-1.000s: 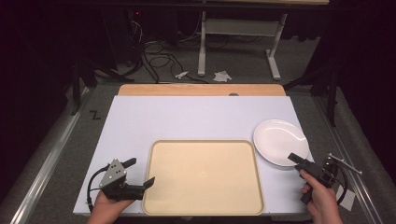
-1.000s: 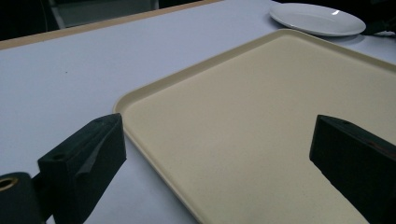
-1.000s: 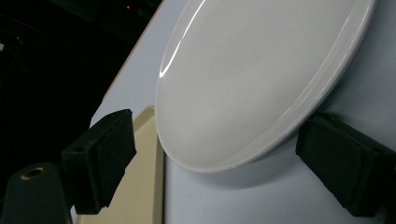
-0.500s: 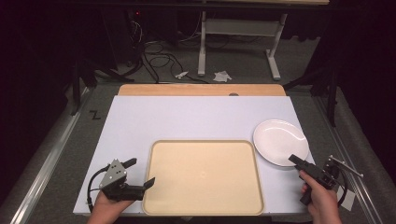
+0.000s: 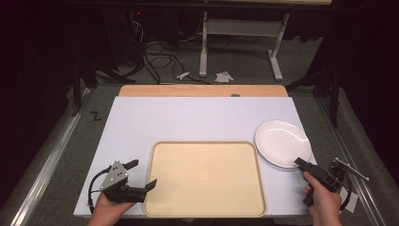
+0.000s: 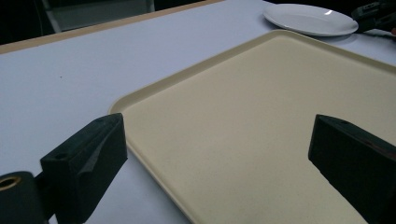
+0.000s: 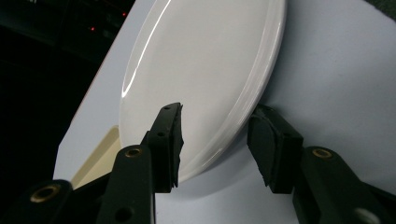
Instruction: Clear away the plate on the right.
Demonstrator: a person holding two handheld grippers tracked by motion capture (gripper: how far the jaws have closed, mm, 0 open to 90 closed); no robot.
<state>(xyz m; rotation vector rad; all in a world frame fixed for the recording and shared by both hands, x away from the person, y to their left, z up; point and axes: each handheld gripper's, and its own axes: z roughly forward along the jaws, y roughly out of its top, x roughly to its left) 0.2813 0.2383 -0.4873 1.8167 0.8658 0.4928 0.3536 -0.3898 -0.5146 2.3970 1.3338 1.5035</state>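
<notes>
A white plate [image 5: 282, 142] lies on the white table top at the right, beside a beige tray [image 5: 204, 179]. My right gripper [image 5: 299, 163] is at the plate's near rim. In the right gripper view the plate [image 7: 201, 60] has its rim between the jaws of my right gripper [image 7: 215, 140], one over its face and one at its outer edge. They have just been closing, and a gap still shows. My left gripper [image 5: 145, 173] stands open at the tray's left edge. In the left gripper view my left gripper [image 6: 215, 154] straddles the tray [image 6: 261, 107] corner.
The white table top [image 5: 188, 117] ends in a wooden strip [image 5: 202, 90] at the back. Beyond it are a dark floor with cables [image 5: 155, 56] and a metal frame [image 5: 235, 42]. The plate [image 6: 310, 18] and the right gripper [image 6: 373, 11] appear far off in the left gripper view.
The right gripper's jaws have drawn closer together at the plate's near rim. Both hands, the plate and the tray stay where they were.
</notes>
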